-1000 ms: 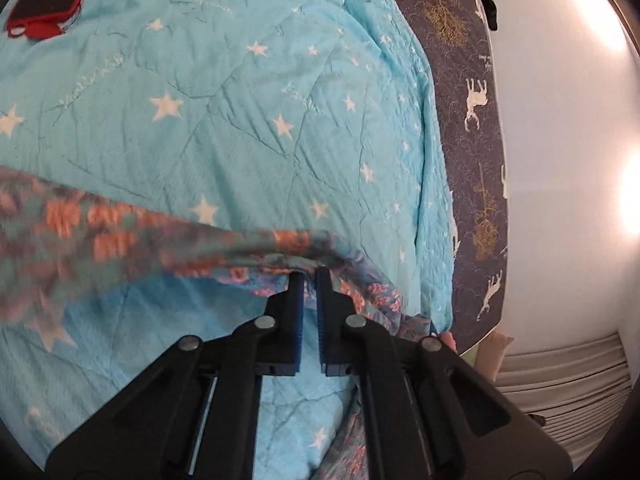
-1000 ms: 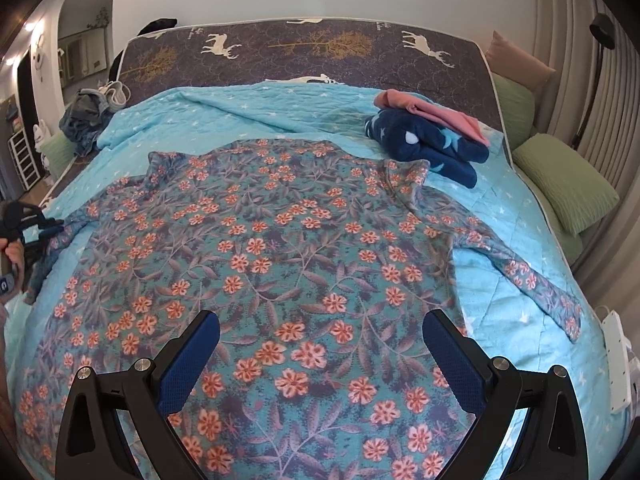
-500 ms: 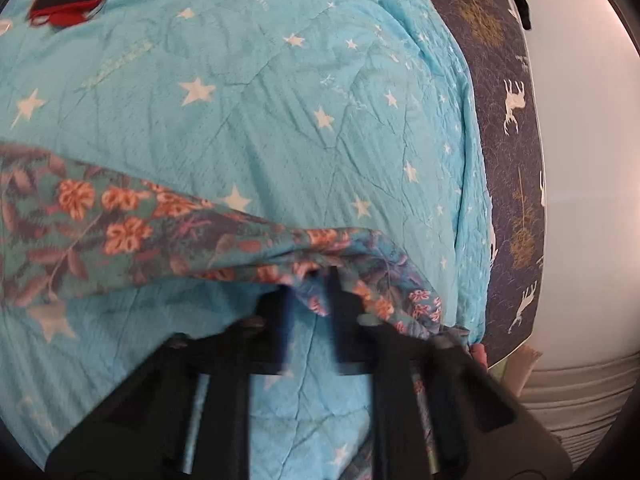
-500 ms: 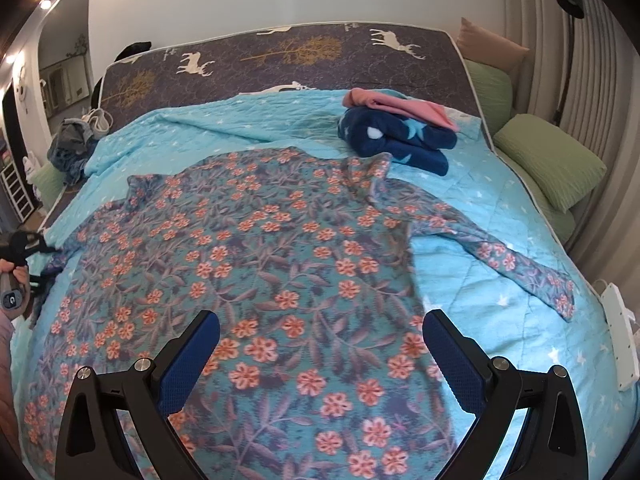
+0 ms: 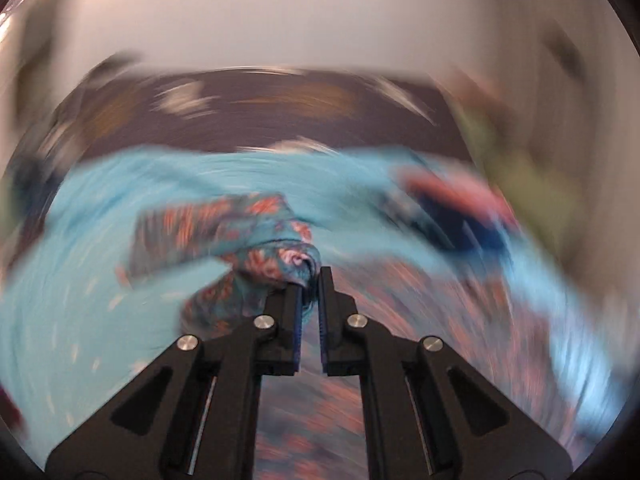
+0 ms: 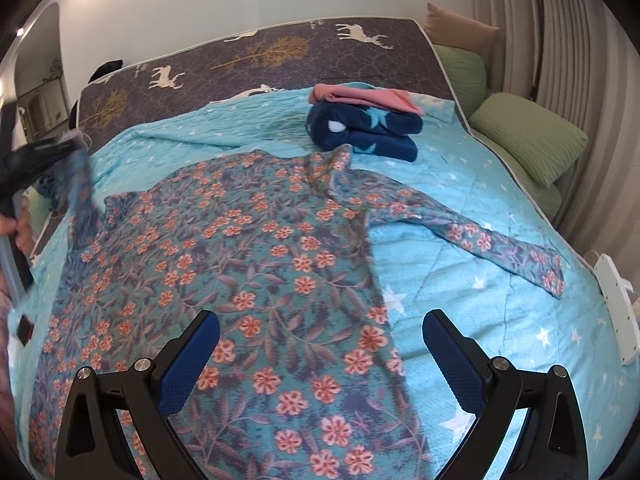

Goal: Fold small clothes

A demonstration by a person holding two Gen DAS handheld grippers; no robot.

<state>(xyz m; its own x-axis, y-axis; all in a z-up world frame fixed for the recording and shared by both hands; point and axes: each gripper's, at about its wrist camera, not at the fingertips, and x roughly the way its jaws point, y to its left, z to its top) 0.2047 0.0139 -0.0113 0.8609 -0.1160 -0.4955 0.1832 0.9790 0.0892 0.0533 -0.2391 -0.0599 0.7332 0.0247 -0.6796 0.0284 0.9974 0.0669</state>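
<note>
Floral top spread on the bed, one sleeve pinched in my left fingers.

The floral top (image 6: 256, 264) lies flat, front up, across the blue star quilt (image 6: 500, 208), its far sleeve (image 6: 500, 240) stretched out toward the bed's right edge. My left gripper (image 5: 309, 280) has its fingers pressed together on the cuff end of the other sleeve (image 5: 280, 256), lifted clear of the quilt; that view is heavily blurred. My right gripper (image 6: 320, 344) hovers over the hem, fingers spread wide, pinching nothing. I judge the cloth light, soft and limp: it will drape and bunch, not hold a crease, and should not slip from the pads. Best holds are cuffs, shoulder seams and hem corners. No brand, label or legible writing is visible on the top; faint lettering on the mattress (image 6: 280, 52) is too small to read.
</note>
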